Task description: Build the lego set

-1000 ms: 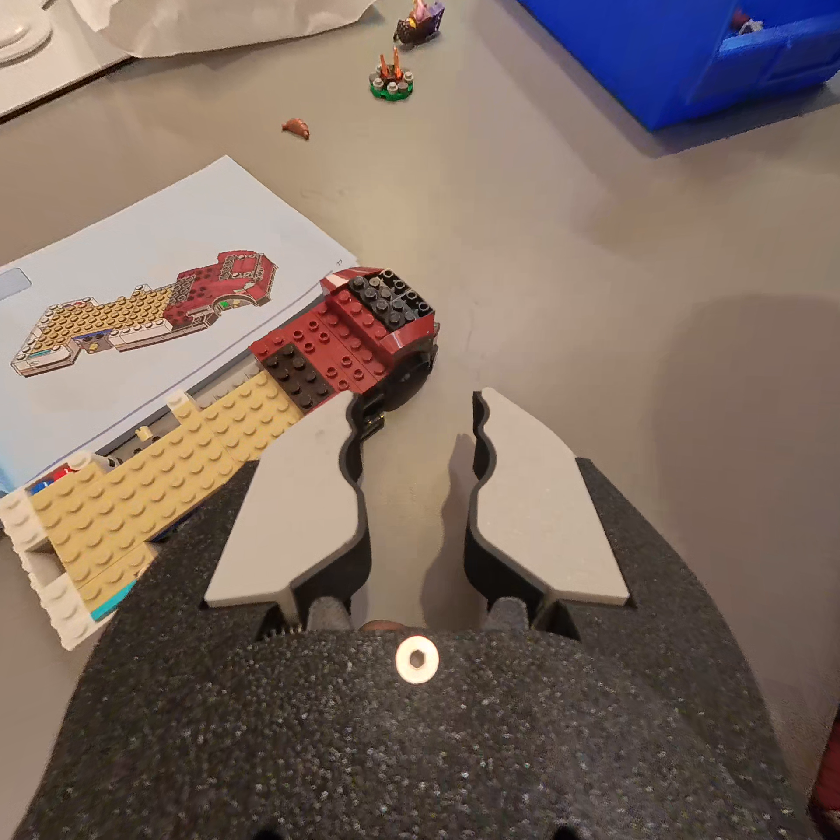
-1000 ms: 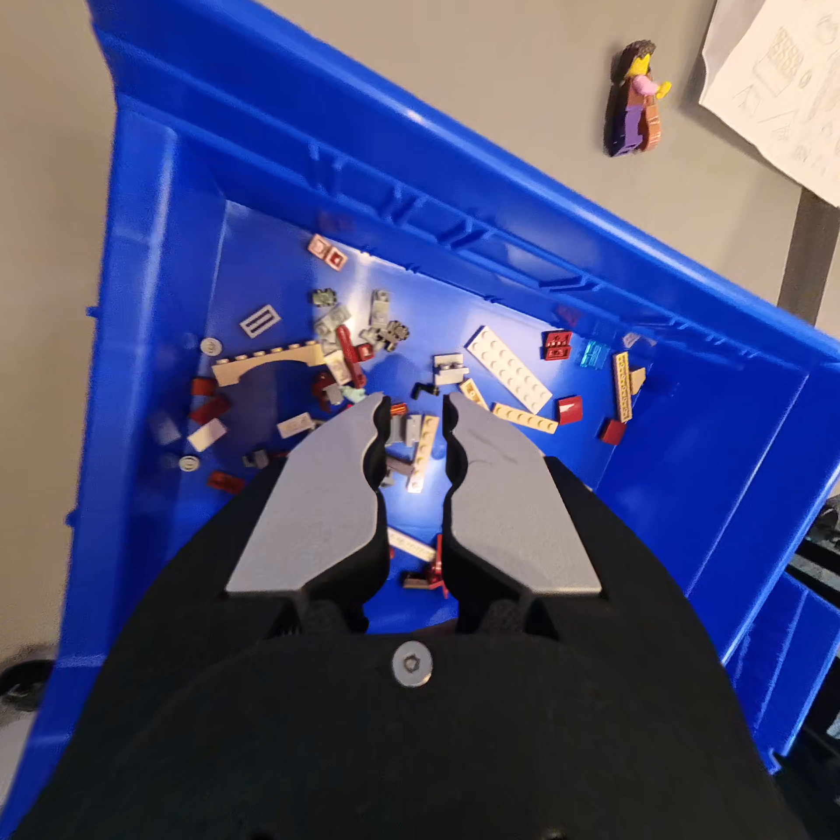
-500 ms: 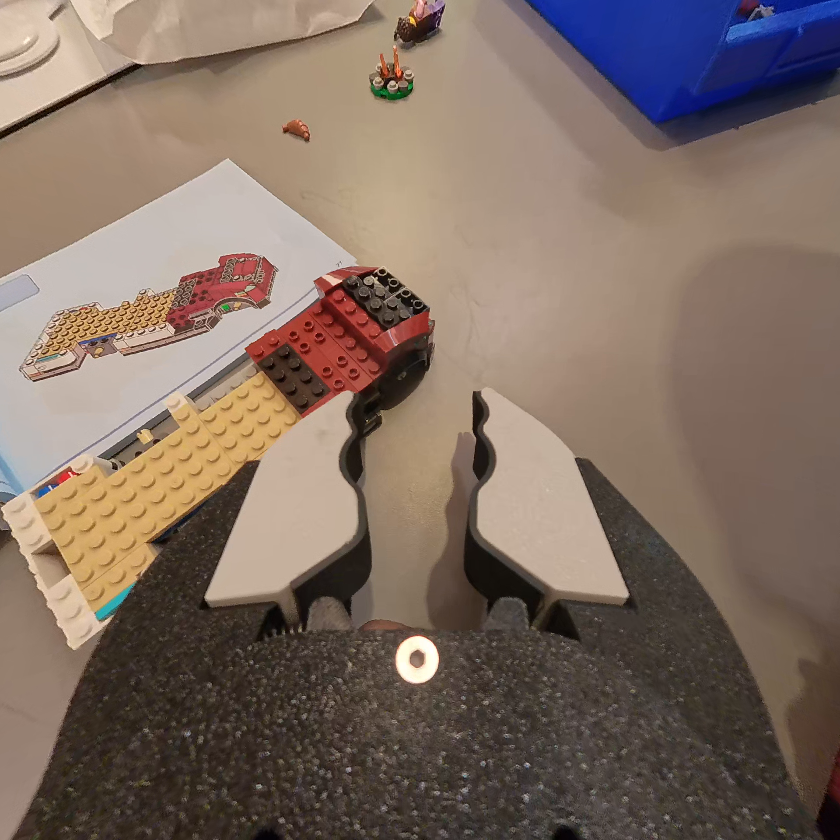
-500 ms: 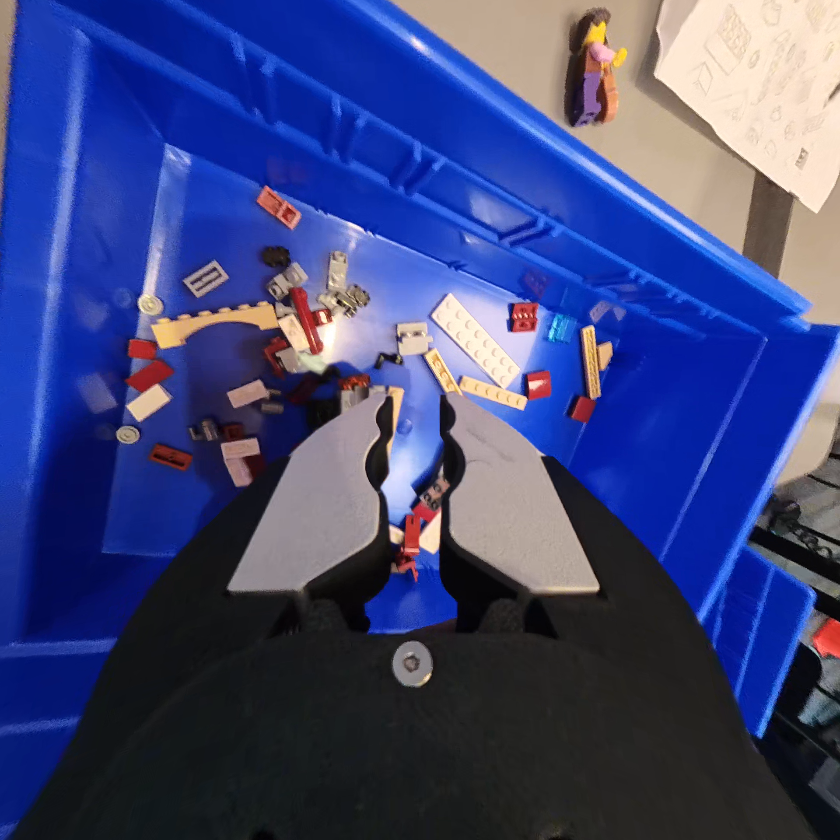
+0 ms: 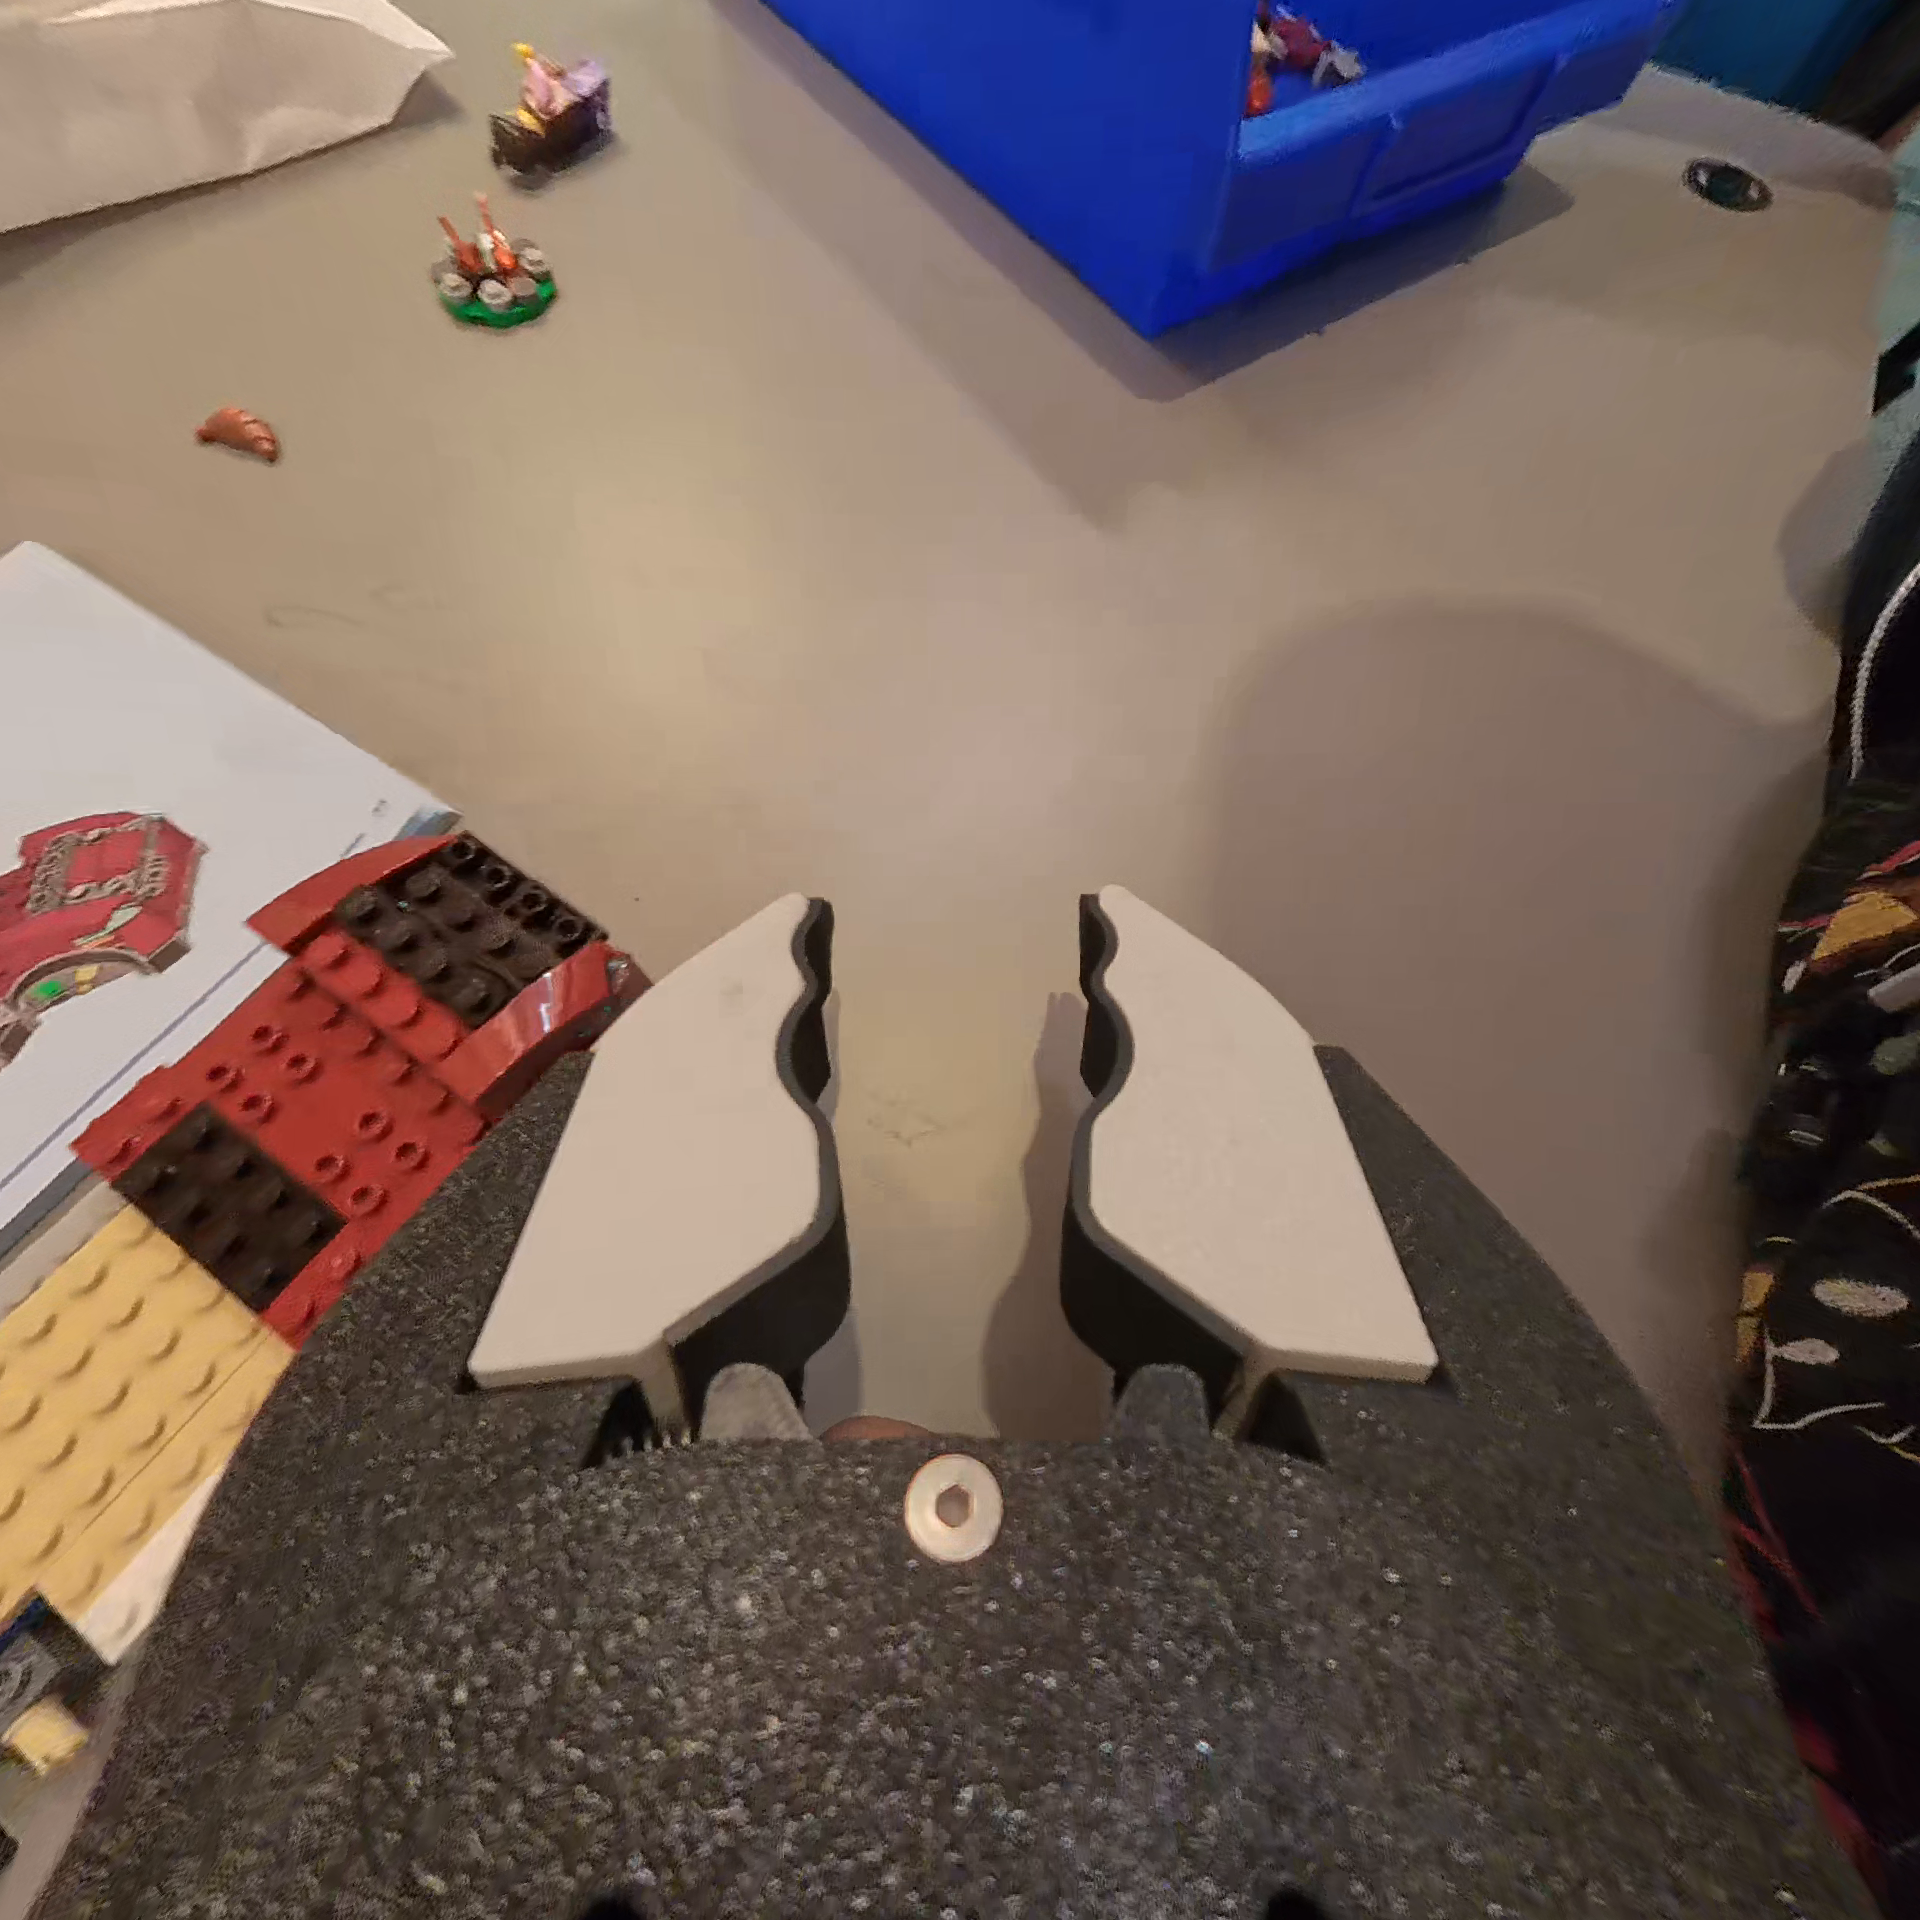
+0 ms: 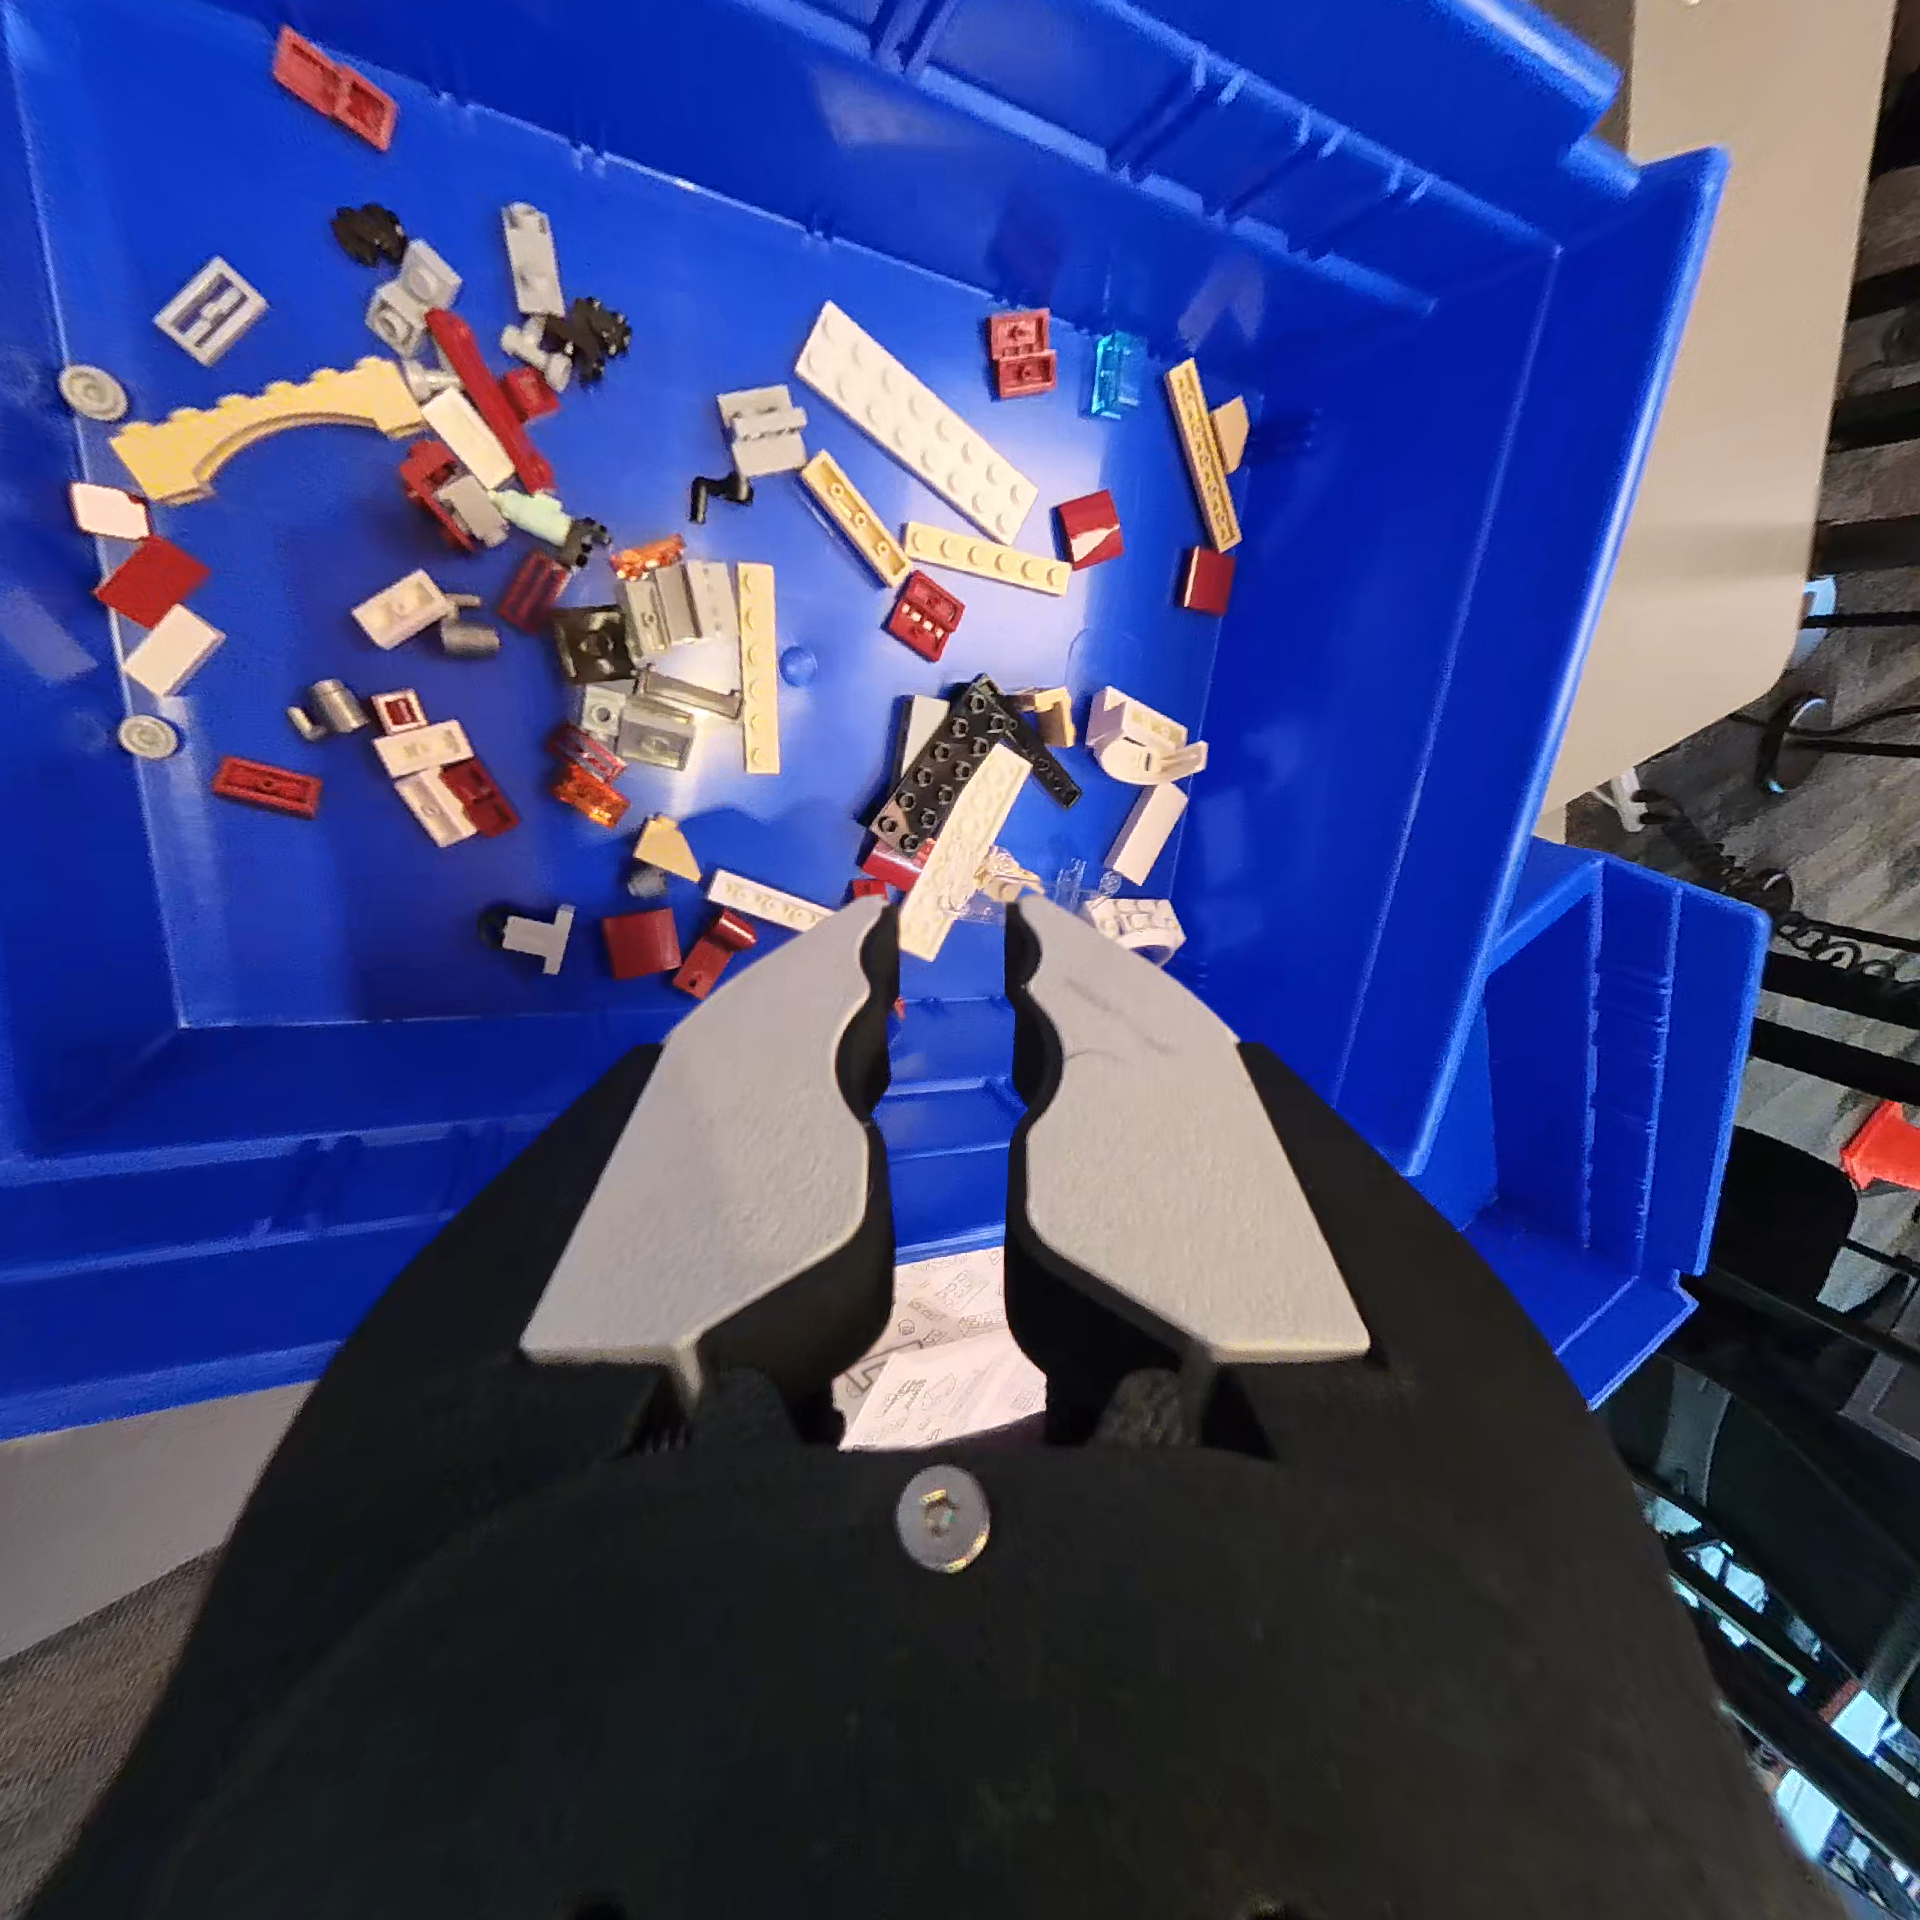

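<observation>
My left gripper [image 5: 954, 914] is open and empty, low over the bare grey table [image 5: 935, 582]. A partly built brick model [image 5: 343, 1049] in dark red, black and tan lies just left of its left finger [image 5: 686, 1122], on an open instruction booklet [image 5: 125, 748]. My right gripper [image 6: 951, 914] hovers over a blue bin [image 6: 1455, 520] of loose bricks, with its jaws partly open and nothing pressed between the pads. A white plate [image 6: 961, 852] lies on a black plate [image 6: 935, 769] on the bin floor, just beyond the fingertips.
On the table stand a small campfire build [image 5: 494, 275], a small figure build [image 5: 551, 109], a brown croissant piece [image 5: 241, 431] and a white paper bag [image 5: 187, 83]. The blue bin [image 5: 1091, 135] stands at the far right. A second blue bin [image 6: 1621, 1091] adjoins it. A person's patterned clothing [image 5: 1839, 1143] is at the right edge. The grippers' ends are close to 40 cm from one another. The left gripper is farther from the black plate [image 6: 935, 769], some 40 cm, than the right, some 8 cm.
My left gripper has moved right and forward, so the model now sits farther left. My right gripper has drawn back toward the bin's near wall. Neither jaw gap has visibly changed.
</observation>
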A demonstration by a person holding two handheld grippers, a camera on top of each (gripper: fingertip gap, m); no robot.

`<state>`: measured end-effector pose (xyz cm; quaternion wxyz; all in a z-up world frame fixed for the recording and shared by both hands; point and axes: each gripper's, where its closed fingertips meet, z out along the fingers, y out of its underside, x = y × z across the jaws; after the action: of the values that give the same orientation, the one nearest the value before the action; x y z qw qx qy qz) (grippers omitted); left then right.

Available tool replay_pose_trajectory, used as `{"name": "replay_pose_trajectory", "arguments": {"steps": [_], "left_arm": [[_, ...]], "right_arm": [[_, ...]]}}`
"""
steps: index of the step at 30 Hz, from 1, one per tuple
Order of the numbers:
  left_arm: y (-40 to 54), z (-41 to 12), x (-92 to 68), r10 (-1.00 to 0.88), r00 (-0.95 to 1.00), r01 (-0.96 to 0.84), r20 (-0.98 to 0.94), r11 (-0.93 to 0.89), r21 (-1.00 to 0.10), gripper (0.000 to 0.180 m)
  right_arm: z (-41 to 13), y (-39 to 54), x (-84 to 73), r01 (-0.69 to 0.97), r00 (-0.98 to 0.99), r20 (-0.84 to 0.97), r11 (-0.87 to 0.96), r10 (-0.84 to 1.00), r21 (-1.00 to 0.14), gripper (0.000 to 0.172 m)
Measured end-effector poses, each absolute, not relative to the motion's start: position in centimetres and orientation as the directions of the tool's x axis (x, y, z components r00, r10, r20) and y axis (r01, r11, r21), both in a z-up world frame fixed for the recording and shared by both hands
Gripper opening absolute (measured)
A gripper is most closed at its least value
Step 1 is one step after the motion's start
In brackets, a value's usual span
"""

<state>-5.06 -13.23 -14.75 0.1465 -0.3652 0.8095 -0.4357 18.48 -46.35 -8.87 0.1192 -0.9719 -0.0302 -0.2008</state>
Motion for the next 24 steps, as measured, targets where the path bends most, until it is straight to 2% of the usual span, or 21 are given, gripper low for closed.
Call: {"name": "replay_pose_trajectory", "arguments": {"steps": [10,17,24], "left_arm": [[-13.4,-15.4,-5.1,-0.703,-0.7,-0.502,0.124,0.361,-0.786,0.046],[-13.3,-15.3,-5.1,-0.702,-0.696,-0.513,0.149,0.342,-0.787,0.046],[-13.2,-15.2,-5.0,-0.702,-0.692,-0.525,0.169,0.327,-0.786,0.046]], "right_arm": [[-10.7,-45.6,16.2,0.187,0.95,0.281,-0.97,0.139,-0.153,0.017],[-12.7,-44.9,12.9,0.263,0.961,0.124,-0.958,0.249,-0.113,0.011],[-14.1,-43.3,9.2,0.374,0.926,0.005,-0.917,0.377,-0.139,0.01]]}}
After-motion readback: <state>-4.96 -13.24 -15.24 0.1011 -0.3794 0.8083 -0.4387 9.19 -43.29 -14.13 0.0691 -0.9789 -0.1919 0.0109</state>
